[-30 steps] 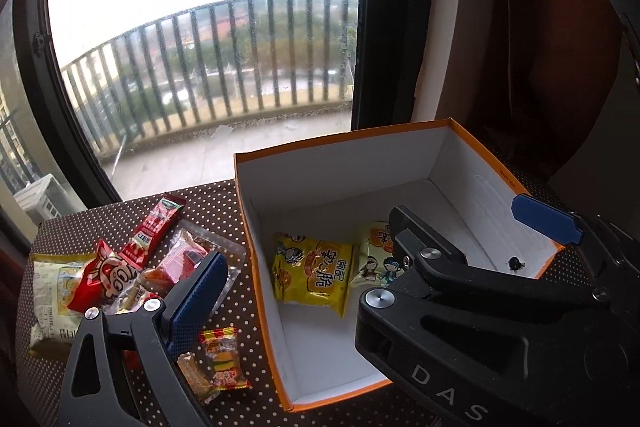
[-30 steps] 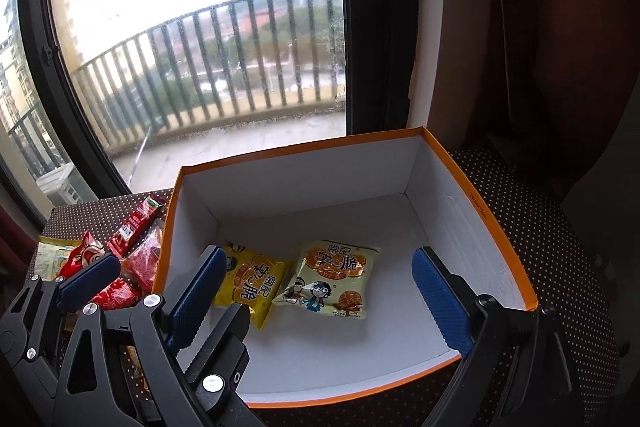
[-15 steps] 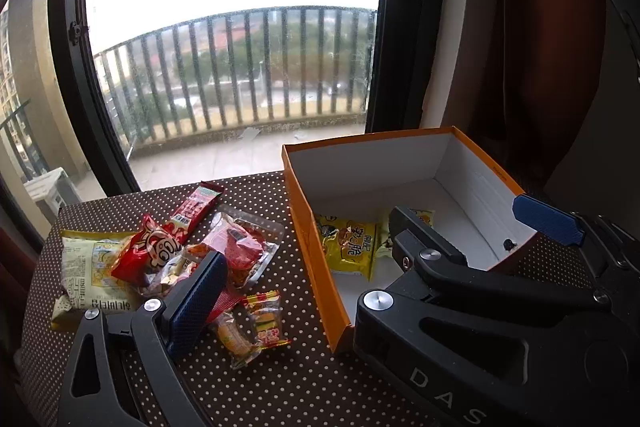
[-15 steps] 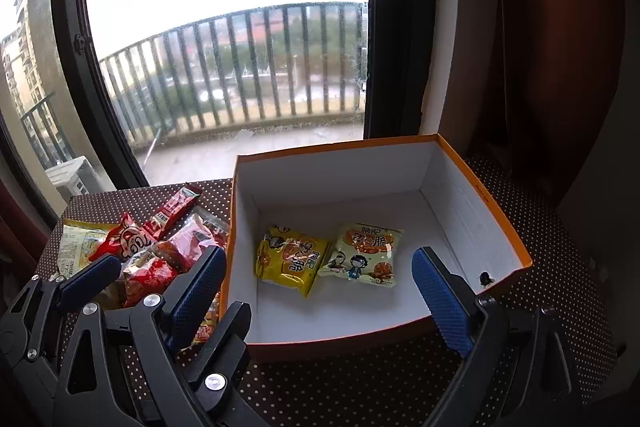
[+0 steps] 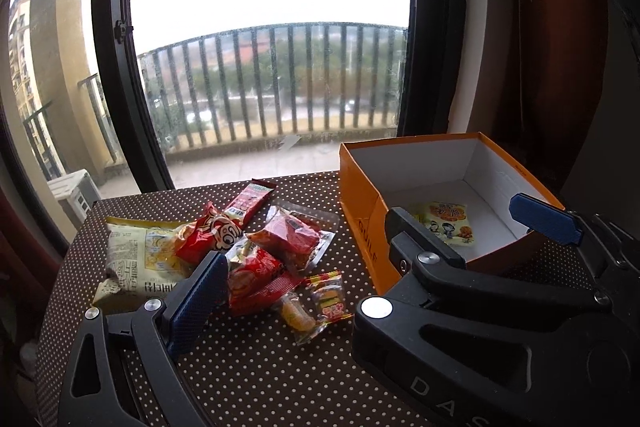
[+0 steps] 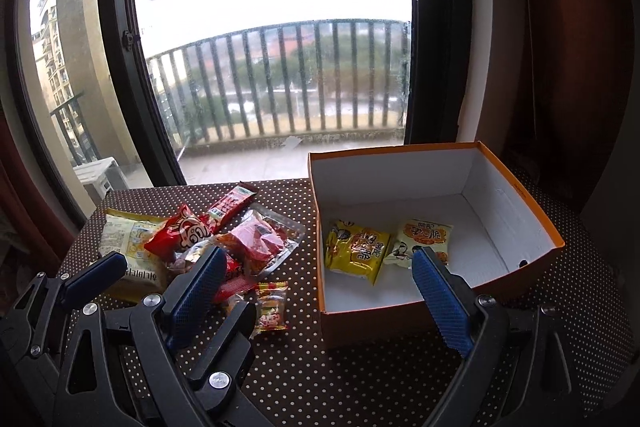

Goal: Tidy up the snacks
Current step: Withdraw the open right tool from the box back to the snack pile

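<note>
An orange box (image 6: 520, 279) with a white inside stands on the right of the dotted brown tablecloth (image 6: 304, 379). Two packets lie in it: a yellow one (image 6: 356, 251) and a pale one (image 6: 424, 239), also seen from the left wrist (image 5: 446, 223). A loose pile lies left of the box: a pale yellow bag (image 5: 140, 259), a red cartoon packet (image 5: 212, 235), a red bar (image 5: 250, 201), a clear pack (image 5: 288, 239) and small candy packets (image 5: 328, 297). My left gripper (image 5: 320, 283) hangs open and empty above the pile's near edge. My right gripper (image 6: 318, 267) is open and empty, straddling the box's left wall.
A large window (image 6: 280, 67) with a balcony railing stands right behind the table. A dark curtain (image 6: 560, 47) hangs behind the box at the right. The right gripper's black body (image 5: 480, 347) fills the lower right of the left wrist view and hides the left gripper's right finger.
Both grippers have drawn back from the box and shifted left. The snack pile now shows in full and the box sits farther right and smaller. Both stay open.
</note>
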Motion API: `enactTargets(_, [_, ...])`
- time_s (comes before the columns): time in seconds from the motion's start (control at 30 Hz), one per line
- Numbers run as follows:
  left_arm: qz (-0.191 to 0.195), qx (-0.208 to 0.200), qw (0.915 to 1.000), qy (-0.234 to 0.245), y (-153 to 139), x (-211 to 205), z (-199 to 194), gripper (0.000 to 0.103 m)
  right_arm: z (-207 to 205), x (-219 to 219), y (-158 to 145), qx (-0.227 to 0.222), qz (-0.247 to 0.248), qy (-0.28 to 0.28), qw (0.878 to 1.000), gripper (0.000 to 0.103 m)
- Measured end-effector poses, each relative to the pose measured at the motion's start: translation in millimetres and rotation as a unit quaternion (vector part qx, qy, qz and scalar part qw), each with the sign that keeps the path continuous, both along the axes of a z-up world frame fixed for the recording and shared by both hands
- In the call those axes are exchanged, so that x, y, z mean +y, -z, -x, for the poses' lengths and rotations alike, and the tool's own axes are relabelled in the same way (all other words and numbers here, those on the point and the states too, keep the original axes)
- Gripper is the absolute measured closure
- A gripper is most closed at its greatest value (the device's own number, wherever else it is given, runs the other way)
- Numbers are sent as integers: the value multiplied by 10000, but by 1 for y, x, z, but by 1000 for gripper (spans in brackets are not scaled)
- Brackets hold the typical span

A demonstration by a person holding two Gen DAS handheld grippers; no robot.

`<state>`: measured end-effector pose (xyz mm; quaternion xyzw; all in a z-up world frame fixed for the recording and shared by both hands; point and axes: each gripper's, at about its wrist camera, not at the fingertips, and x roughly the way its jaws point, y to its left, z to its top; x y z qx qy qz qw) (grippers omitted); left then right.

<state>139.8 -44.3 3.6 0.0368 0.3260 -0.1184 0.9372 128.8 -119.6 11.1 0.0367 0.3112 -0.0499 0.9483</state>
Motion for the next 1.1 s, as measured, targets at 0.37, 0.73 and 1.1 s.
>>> enactTargets(0.37, [-75,-46,9996,-255,14,41,5,6,10,36,2,-121,78,-461,9988,7])
enactTargets(0.73, [-131,64,9986,-507,42,75,-11,6,-9,73,14,-95,255,-1252,9918,7])
enactTargets(1.1, [2,615,9958,-677,94,93,-35,6,-37,85,64,270,249,-1345,9902,8])
